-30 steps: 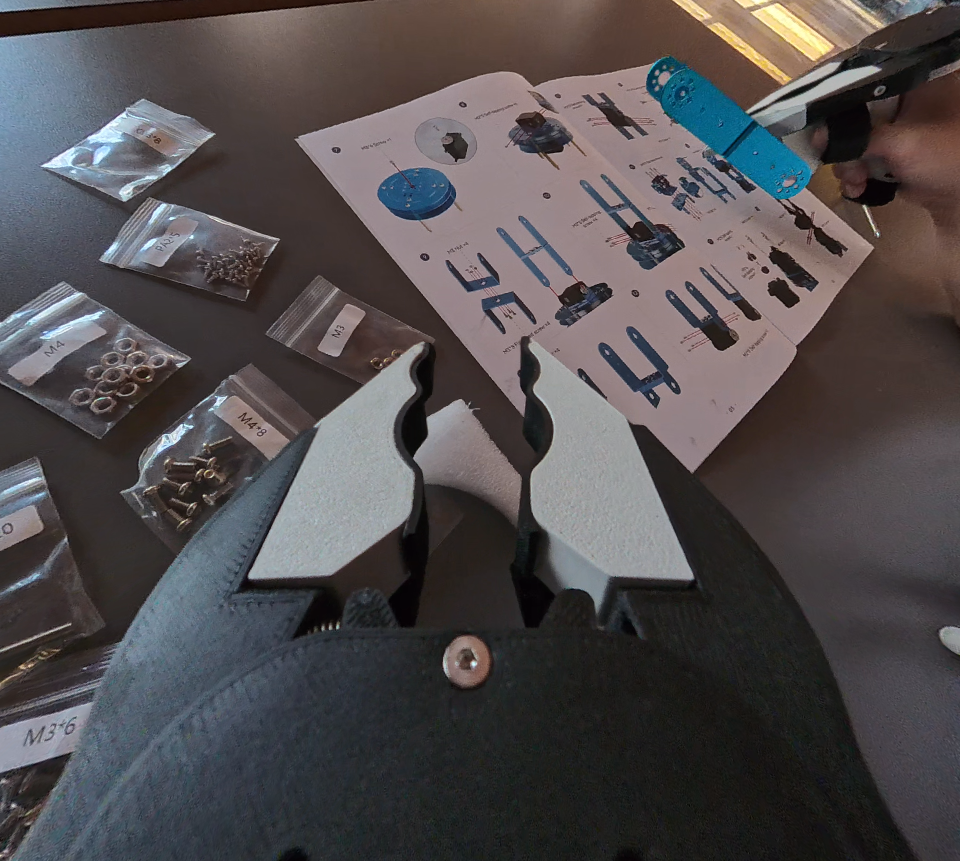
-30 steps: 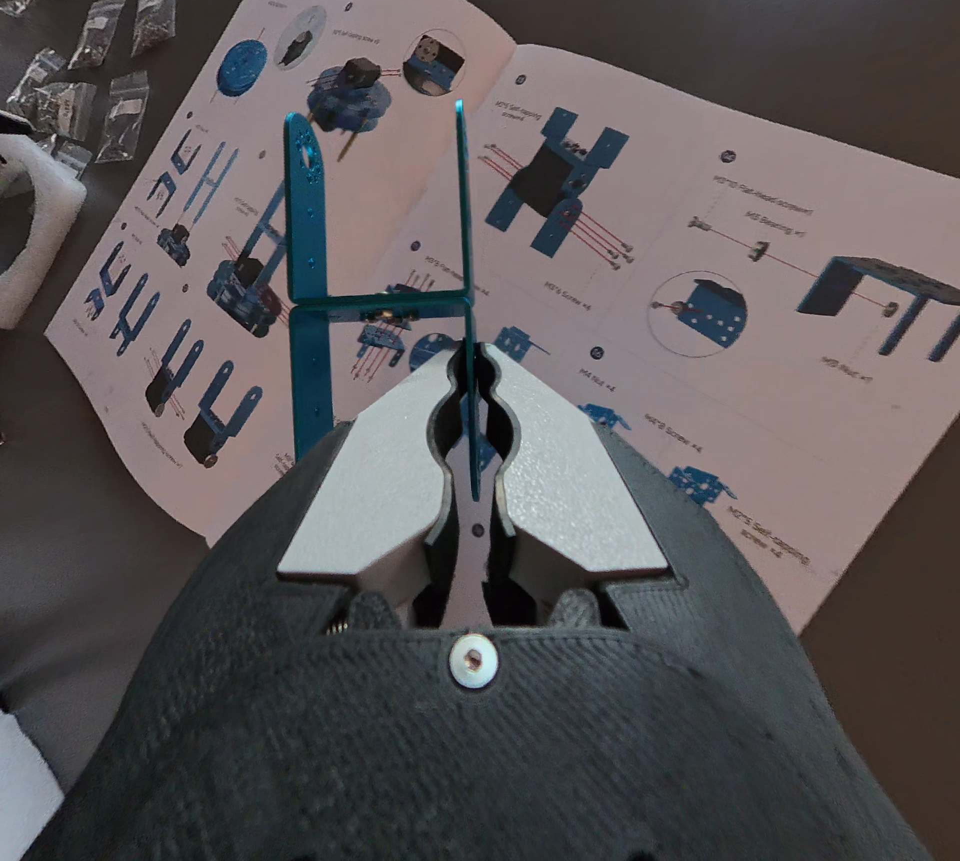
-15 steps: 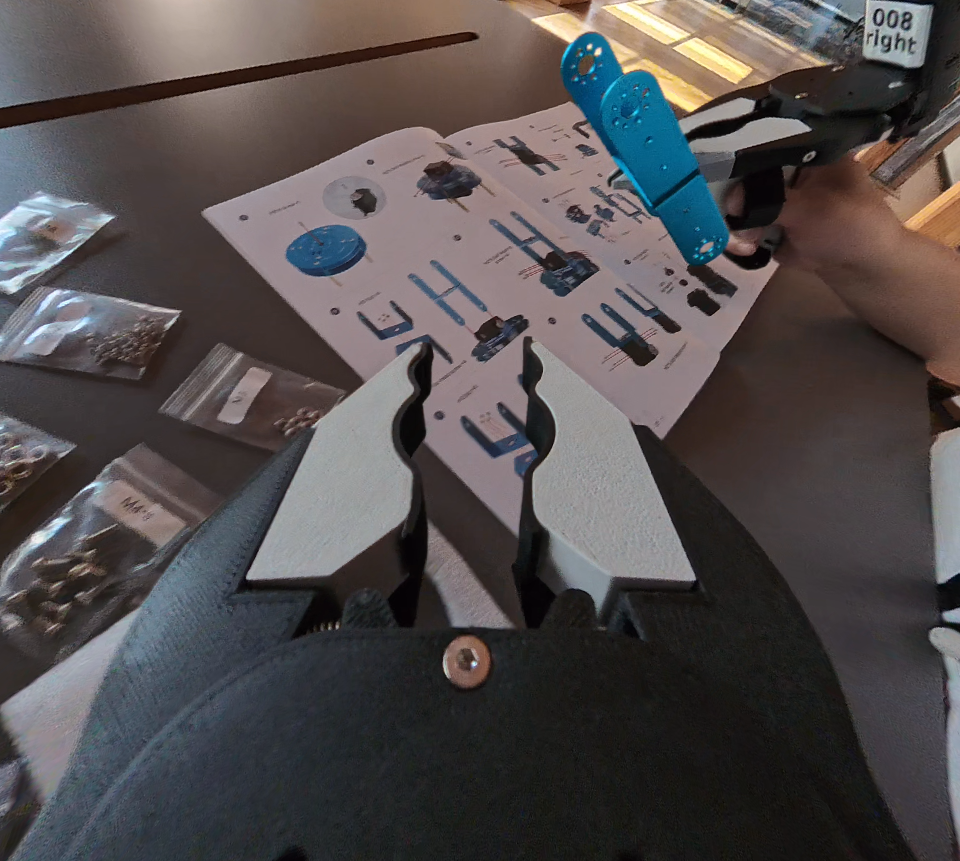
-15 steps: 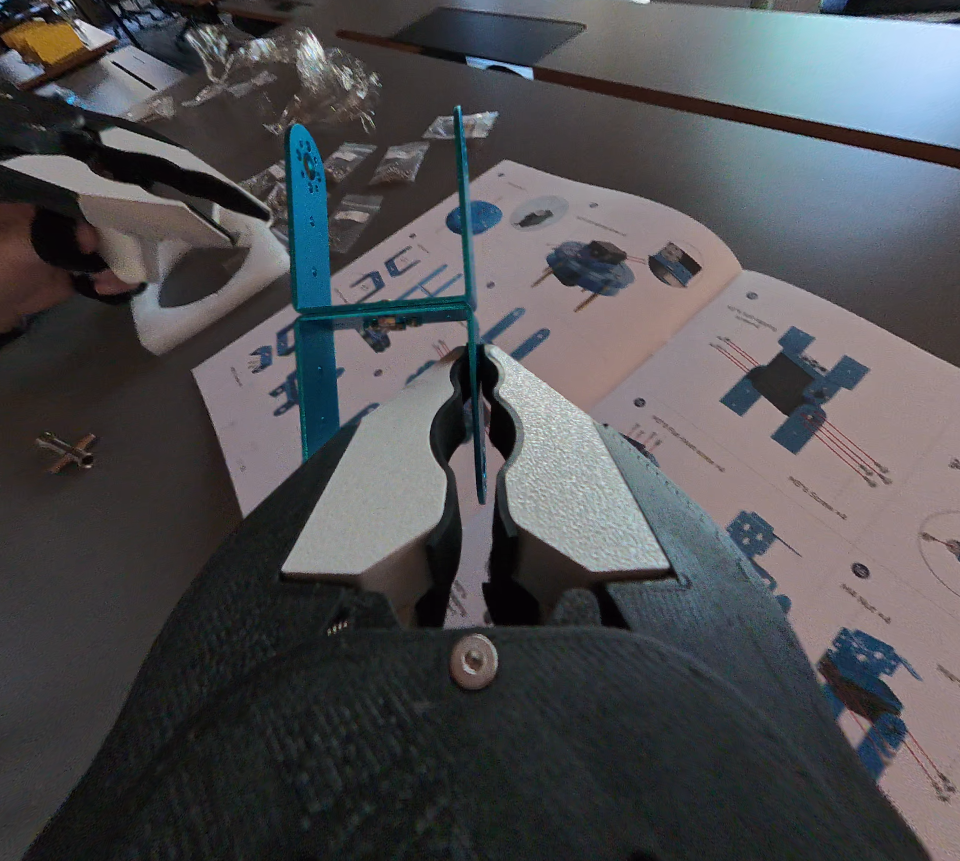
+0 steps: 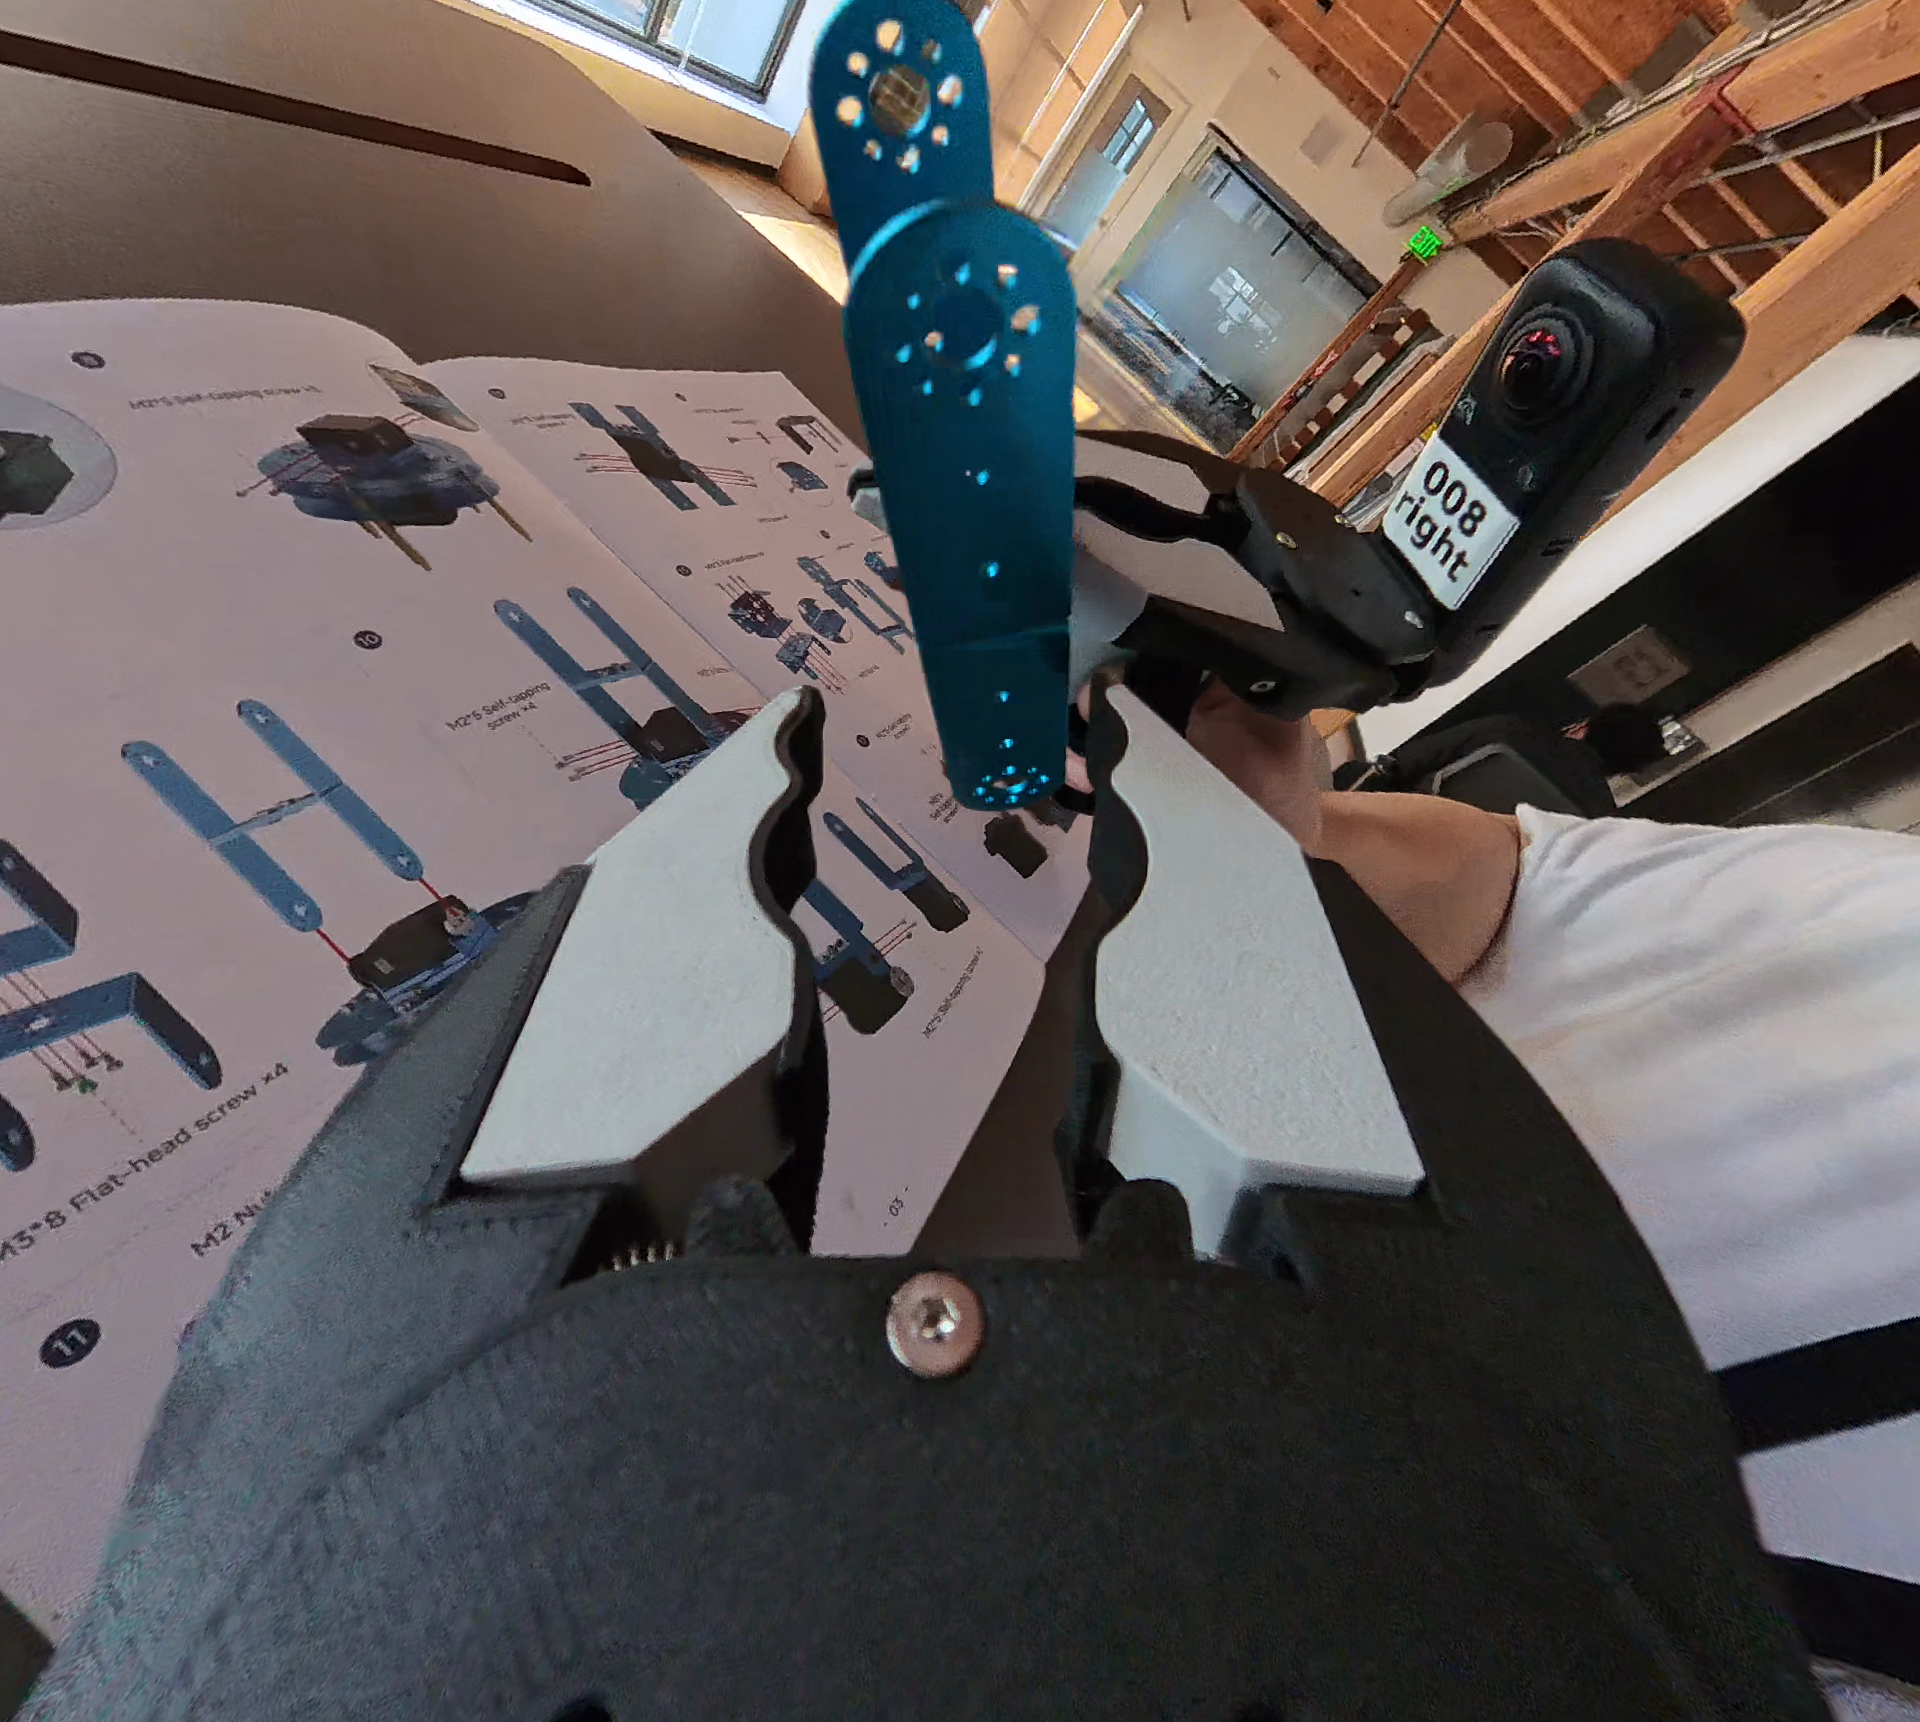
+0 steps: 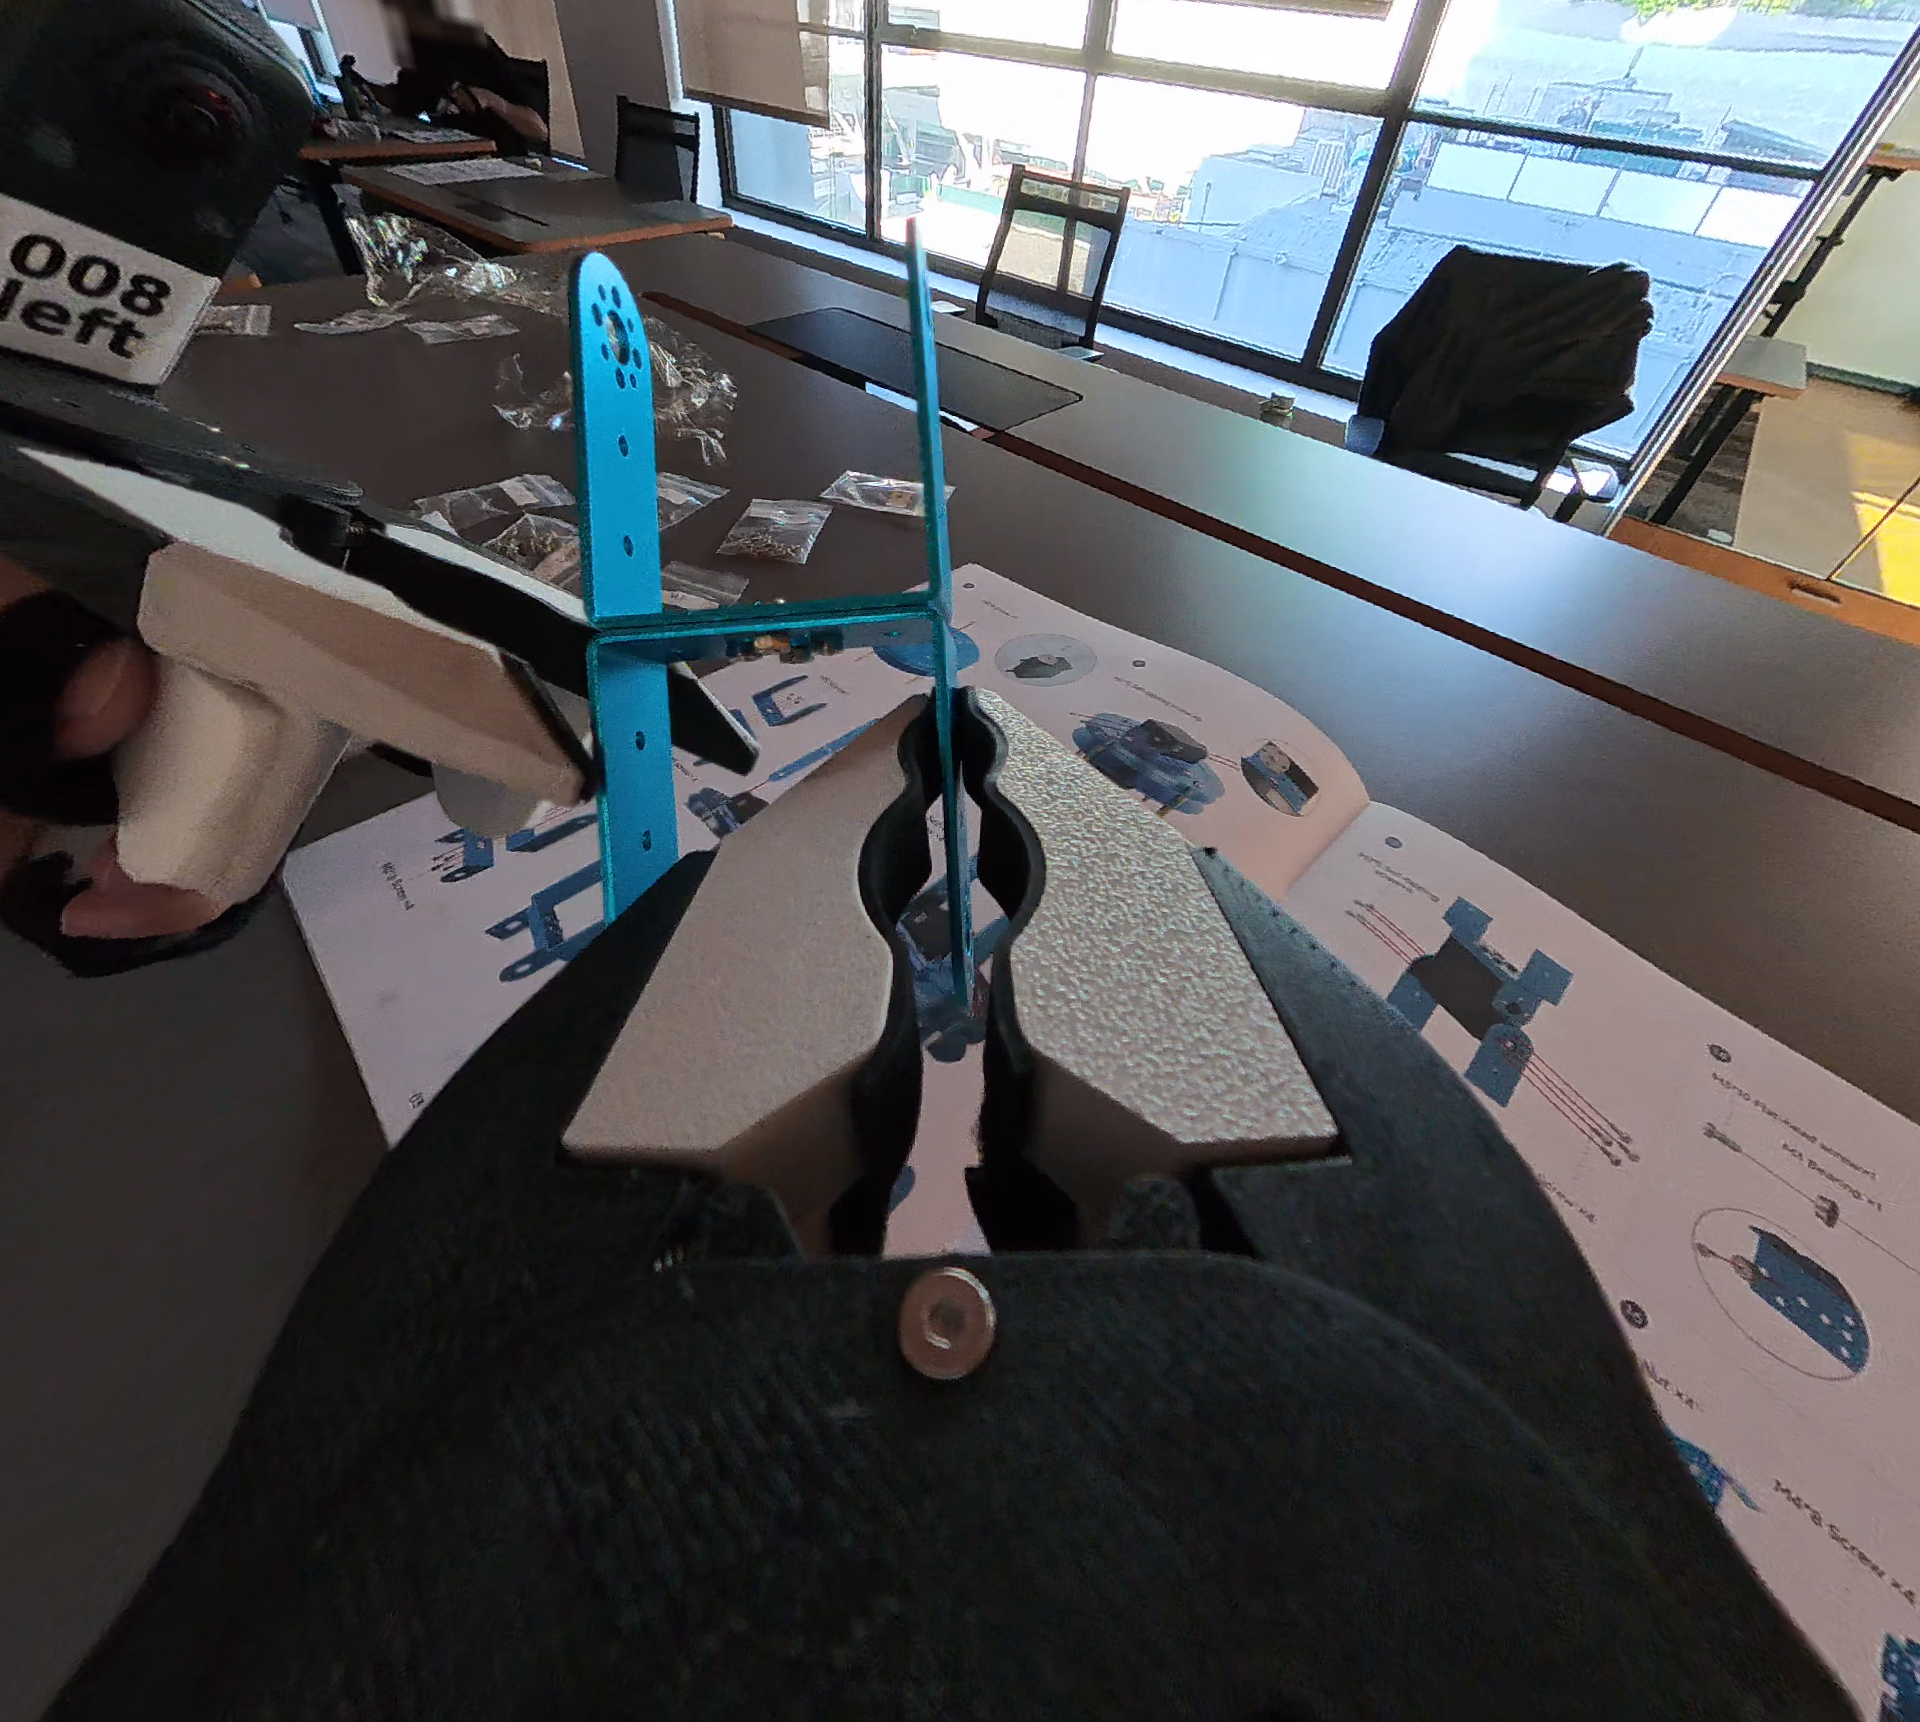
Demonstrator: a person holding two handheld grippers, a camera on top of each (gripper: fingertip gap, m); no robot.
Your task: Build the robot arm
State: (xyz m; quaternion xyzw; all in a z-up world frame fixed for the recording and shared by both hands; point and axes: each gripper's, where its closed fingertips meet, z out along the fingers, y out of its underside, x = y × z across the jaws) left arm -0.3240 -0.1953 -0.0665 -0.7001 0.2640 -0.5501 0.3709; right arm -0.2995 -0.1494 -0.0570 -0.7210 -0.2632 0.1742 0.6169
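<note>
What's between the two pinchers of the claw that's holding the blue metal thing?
One flat arm of the blue bracket sits clamped between the right gripper fingers, seen in the right wrist view.

Each gripper has a black body of ribbed printed plastic, two pale grey textured fingers with wavy black inner pads, and one silver screw on the centreline behind the fingers: left gripper (image 5: 954,742), right gripper (image 6: 943,722). Each carries a black camera (image 5: 1558,384) with a round lens and a white label. The person wears a white short sleeve (image 5: 1704,1028) and black finger loops.
</note>
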